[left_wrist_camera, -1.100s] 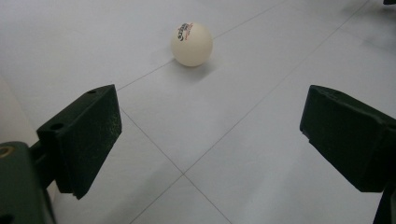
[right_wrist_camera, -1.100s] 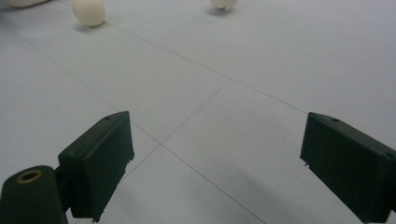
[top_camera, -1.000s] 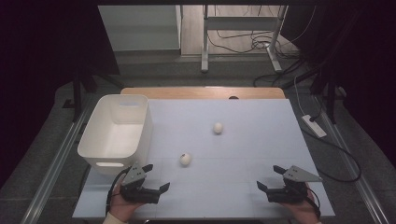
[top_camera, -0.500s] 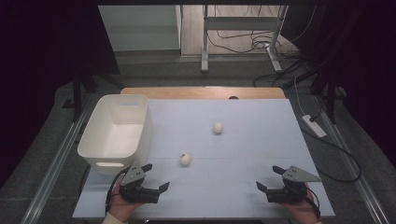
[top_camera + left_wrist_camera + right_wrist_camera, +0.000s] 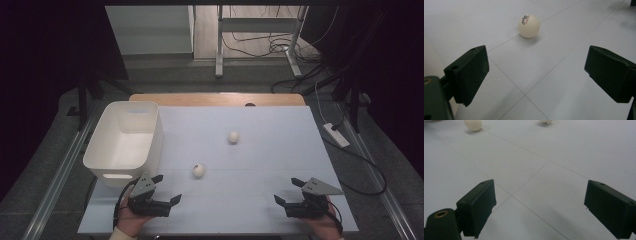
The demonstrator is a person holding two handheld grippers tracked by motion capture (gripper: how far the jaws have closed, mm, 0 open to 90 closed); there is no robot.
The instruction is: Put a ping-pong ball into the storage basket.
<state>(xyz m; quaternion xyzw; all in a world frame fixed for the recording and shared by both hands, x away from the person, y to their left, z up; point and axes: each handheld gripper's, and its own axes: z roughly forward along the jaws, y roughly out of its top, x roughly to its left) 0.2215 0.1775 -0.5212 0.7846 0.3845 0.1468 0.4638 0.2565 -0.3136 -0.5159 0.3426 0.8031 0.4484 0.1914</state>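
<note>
Left gripper [image 5: 167, 189] and right gripper [image 5: 284, 190] rest where they were, nothing moved, so we have yet to begin. Left gripper view: jaws apart, the near ball [image 5: 528, 26] lies ahead (logo up). Right gripper view: jaws apart, the far ball [image 5: 473, 124] well off.

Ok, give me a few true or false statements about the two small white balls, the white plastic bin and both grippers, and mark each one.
1. The left gripper is open. True.
2. The nearer small white ball with printed lettering lies inside the white plastic bin. False: it lies on the pale blue table, right of the bin.
3. The right gripper grips the farther plain white ball. False: its jaws stand open and empty.
4. The bin sits at the table's left side. True.
</note>
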